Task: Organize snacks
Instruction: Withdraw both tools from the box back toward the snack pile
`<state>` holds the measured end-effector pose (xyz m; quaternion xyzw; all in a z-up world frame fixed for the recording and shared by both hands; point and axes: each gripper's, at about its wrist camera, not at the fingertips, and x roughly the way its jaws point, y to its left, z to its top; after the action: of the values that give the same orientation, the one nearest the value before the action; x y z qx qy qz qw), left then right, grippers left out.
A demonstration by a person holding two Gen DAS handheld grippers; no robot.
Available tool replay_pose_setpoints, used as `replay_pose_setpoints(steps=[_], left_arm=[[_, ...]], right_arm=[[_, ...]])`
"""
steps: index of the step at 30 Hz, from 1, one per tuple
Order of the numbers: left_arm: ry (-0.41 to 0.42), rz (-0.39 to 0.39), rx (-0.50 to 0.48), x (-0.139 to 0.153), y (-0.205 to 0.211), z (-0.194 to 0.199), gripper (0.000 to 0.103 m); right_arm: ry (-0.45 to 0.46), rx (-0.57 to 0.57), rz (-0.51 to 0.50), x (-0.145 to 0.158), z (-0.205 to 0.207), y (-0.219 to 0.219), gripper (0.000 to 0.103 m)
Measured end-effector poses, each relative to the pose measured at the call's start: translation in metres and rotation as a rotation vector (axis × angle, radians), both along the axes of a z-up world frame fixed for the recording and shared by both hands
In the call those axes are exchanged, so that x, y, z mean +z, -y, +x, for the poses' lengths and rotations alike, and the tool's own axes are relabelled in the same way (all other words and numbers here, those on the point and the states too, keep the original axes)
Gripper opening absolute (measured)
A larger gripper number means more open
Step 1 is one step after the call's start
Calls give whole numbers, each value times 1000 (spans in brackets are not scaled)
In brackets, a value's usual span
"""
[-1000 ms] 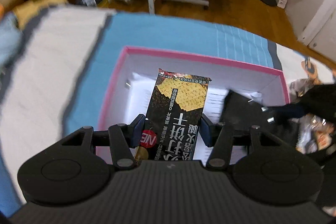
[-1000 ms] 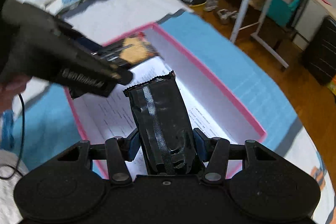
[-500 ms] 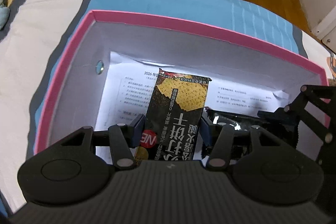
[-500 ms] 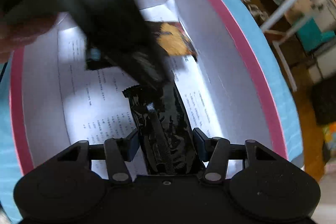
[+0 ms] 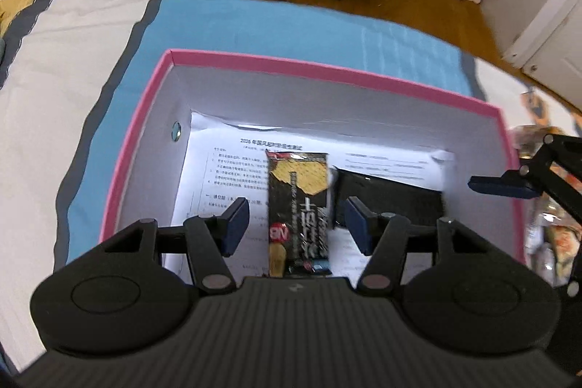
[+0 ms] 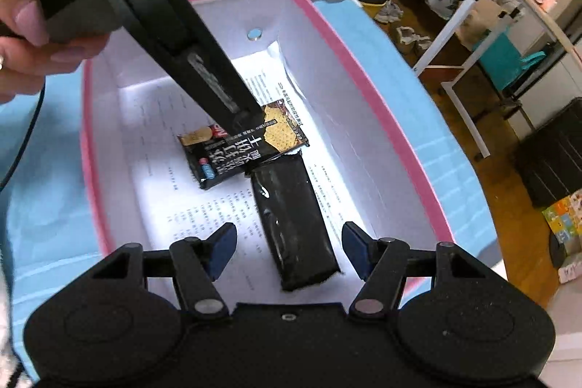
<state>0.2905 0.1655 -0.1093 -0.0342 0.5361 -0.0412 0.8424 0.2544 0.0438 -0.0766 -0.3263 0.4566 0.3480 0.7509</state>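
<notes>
A pink-rimmed white box (image 5: pixel 327 70) lined with printed paper sits on the bed. A black cracker packet (image 5: pixel 299 206) lies flat on the paper, below my open left gripper (image 5: pixel 296 224). A plain black packet (image 5: pixel 391 197) lies beside it to the right. In the right wrist view the cracker packet (image 6: pixel 243 148) and the black packet (image 6: pixel 294 224) lie end to end in the box (image 6: pixel 367 97). My right gripper (image 6: pixel 287 251) is open above the black packet. The left gripper body crosses the right wrist view from the upper left.
The box rests on a blue sheet (image 5: pixel 291 28) next to a white blanket (image 5: pixel 54 97). More snack packets (image 5: pixel 553 235) lie right of the box. The bed edge drops to a wooden floor with a white rack (image 6: pixel 469 35) and clutter.
Both grippers opened and let go of their packets. The cracker packet and the black packet now lie on the paper in the box. Both grippers pulled back a little.
</notes>
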Motion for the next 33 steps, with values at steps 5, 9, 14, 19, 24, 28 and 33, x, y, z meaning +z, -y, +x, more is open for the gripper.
replay_pose_setpoints(steps=[5, 9, 14, 19, 24, 28, 33], left_arm=[[16, 24, -56, 31, -2, -33, 59], [29, 85, -102, 59, 0, -61, 62], [49, 97, -144, 89, 5, -96, 62], [54, 72, -180, 109, 17, -126, 66], [112, 96, -250, 124, 43, -161, 78], [166, 94, -319, 129, 75, -182, 86], [241, 11, -324, 126, 111, -191, 88]], right_arm=[[33, -42, 16, 26, -20, 12, 69], [34, -46, 31, 46, -39, 19, 69], [49, -53, 41, 64, -61, 29, 71], [50, -102, 120, 79, -83, 56, 71], [72, -173, 201, 94, -110, 100, 73], [121, -239, 264, 103, -136, 144, 74], [154, -327, 284, 103, -163, 192, 75]])
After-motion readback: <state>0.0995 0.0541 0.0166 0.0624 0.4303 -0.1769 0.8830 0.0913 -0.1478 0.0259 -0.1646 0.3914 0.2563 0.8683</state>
